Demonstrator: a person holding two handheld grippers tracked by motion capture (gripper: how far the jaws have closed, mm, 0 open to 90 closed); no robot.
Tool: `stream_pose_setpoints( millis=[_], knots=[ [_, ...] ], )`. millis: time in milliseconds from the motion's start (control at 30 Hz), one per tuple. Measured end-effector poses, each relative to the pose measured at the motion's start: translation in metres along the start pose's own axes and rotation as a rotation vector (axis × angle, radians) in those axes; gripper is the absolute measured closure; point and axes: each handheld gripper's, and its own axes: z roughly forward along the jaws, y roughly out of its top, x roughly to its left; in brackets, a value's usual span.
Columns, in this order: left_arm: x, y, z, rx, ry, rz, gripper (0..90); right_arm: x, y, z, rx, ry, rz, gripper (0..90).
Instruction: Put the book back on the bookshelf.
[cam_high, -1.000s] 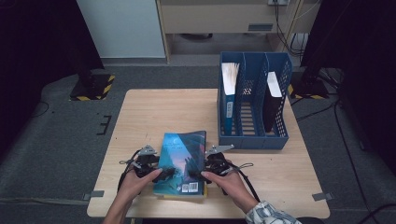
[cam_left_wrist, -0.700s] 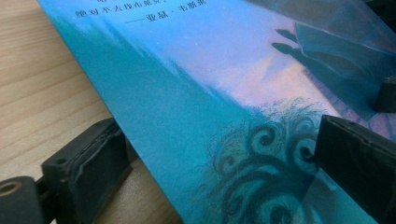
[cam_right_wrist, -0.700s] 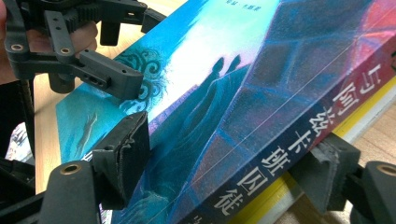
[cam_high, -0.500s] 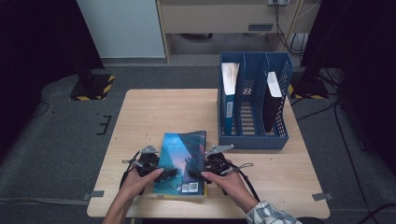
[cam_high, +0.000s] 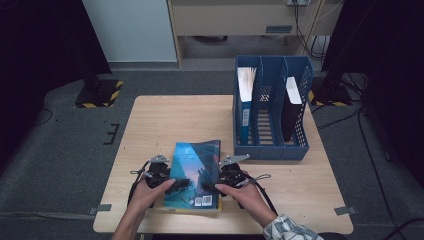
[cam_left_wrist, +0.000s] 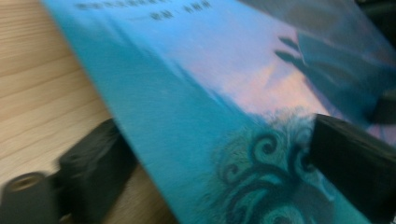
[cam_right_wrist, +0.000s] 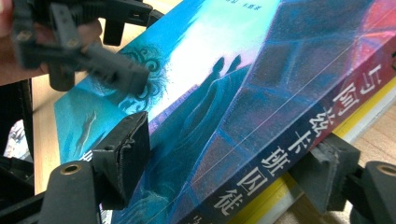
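A teal-covered book (cam_high: 195, 170) lies flat near the table's front edge, its spine to the right. My left gripper (cam_high: 167, 187) is at its left edge. In the left gripper view one jaw sits under that edge and the other rests on the cover (cam_left_wrist: 210, 93); the jaws have just been closing with the book between them. My right gripper (cam_high: 212, 186) is shut on the spine side. In the right gripper view its jaws (cam_right_wrist: 224, 163) clamp the cover and the underside, and the left gripper (cam_right_wrist: 107, 65) presses on the cover farther off.
A blue file rack (cam_high: 270, 145) stands at the table's back right, holding a blue binder (cam_high: 245, 100) and a dark book (cam_high: 290, 107). Bare wooden tabletop (cam_high: 165, 120) stretches behind and left of the book. Cables trail from both grippers.
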Motion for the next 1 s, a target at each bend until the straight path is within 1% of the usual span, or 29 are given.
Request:
stream_pose_setpoints(
  millis=[167, 233, 267, 333, 400, 500, 533, 567, 600, 633, 700, 833, 1000],
  knots=[
    [-0.001, 0.001, -0.007, -0.023, 0.026, -0.006, 23.9, 0.001, 0.002, 0.0, 0.012, -0.005, -0.008, 26.2],
    [-0.002, 0.003, -0.009, -0.022, 0.038, 0.011, 27.4, 0.001, 0.004, 0.0, 0.022, -0.006, -0.007, 27.0],
    [-0.003, 0.003, -0.009, -0.024, 0.043, 0.013, 29.3, 0.001, 0.004, 0.0, 0.023, -0.008, -0.005, 27.8],
    [-0.003, 0.004, -0.012, -0.028, 0.051, 0.032, 33.3, 0.001, 0.006, 0.0, 0.027, -0.008, -0.001, 28.9],
    [-0.004, 0.005, -0.014, -0.033, 0.054, 0.036, 37.0, 0.002, 0.007, 0.001, 0.027, -0.012, 0.008, 30.4],
    [-0.003, 0.005, -0.016, -0.033, 0.055, 0.028, 39.5, 0.003, 0.011, 0.002, 0.026, -0.014, 0.013, 34.8],
    [-0.002, 0.005, -0.017, -0.033, 0.053, 0.025, 40.1, 0.004, 0.013, 0.001, 0.025, -0.015, 0.006, 36.2],
    [-0.001, 0.005, -0.019, -0.038, 0.048, 0.009, 41.2, 0.005, 0.015, 0.0, 0.023, -0.015, -0.002, 37.8],
    [0.0, 0.005, -0.021, -0.04, 0.047, 0.002, 43.0, 0.006, 0.018, 0.0, 0.017, -0.019, -0.013, 39.5],
    [0.001, 0.006, -0.023, -0.051, 0.047, -0.001, 44.1, 0.007, 0.019, -0.001, 0.017, -0.018, -0.015, 40.3],
    [0.001, 0.007, -0.027, -0.065, 0.057, -0.002, 46.2, 0.007, 0.023, 0.0, 0.009, -0.026, -0.015, 42.5],
    [0.0, 0.01, -0.032, -0.077, 0.081, 0.021, 48.3, 0.009, 0.03, 0.0, -0.012, -0.04, -0.021, 46.1],
    [-0.001, 0.014, -0.039, -0.09, 0.093, 0.012, 52.8, 0.011, 0.037, -0.001, -0.024, -0.047, -0.028, 50.3]
  ],
)
